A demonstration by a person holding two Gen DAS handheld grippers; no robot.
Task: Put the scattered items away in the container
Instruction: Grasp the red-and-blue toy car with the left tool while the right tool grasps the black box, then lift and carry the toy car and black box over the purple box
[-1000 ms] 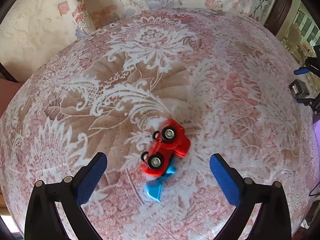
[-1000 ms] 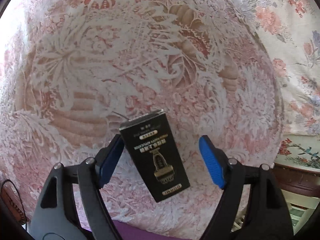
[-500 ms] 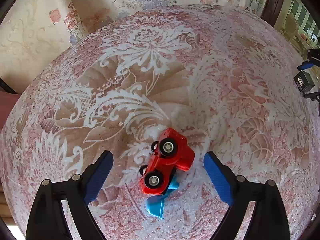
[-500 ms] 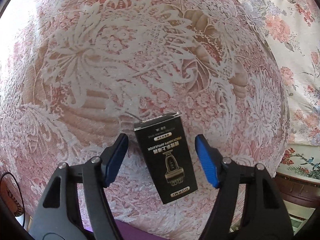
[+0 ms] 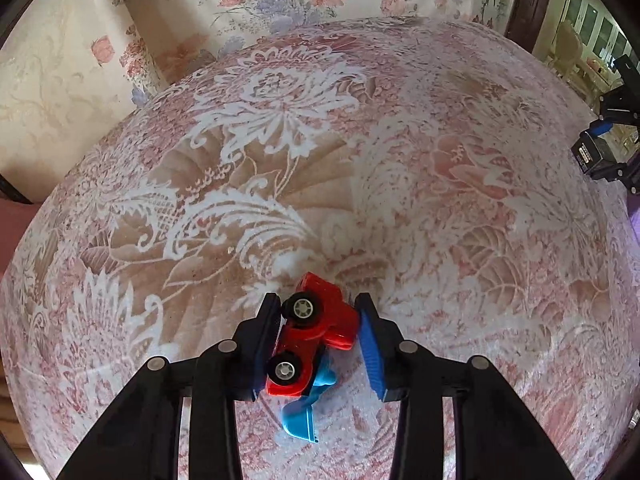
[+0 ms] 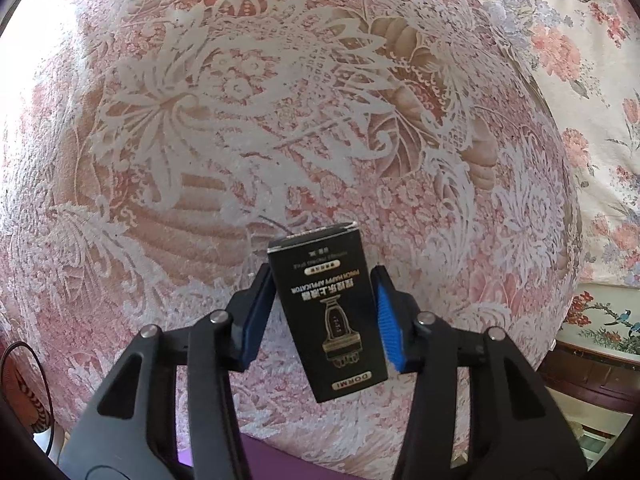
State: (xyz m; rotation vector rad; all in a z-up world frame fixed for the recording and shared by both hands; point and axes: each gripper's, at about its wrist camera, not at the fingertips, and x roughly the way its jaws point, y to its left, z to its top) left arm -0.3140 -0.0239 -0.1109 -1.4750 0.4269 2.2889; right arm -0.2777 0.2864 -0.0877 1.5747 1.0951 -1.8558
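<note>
Left gripper point(image 5: 318, 338) has your car point(image 5: 310, 340) clamped between its pads on the cloth point(image 5: 280, 160), long axis running along the fingers (blue piece point(image 5: 306, 412) underneath). Right gripper point(image 6: 324, 312) pinches the box point(image 6: 330, 316) across its width, long axis toward you; no container shows.

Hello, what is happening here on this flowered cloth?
A person is tidying with two handheld tongs. The left tongs have closed around a red toy car lying on its side, with a blue plastic piece under it. The right tongs have closed on a black box. Both items seem to sit on the lace tablecloth. The container is not clearly in view.
</note>
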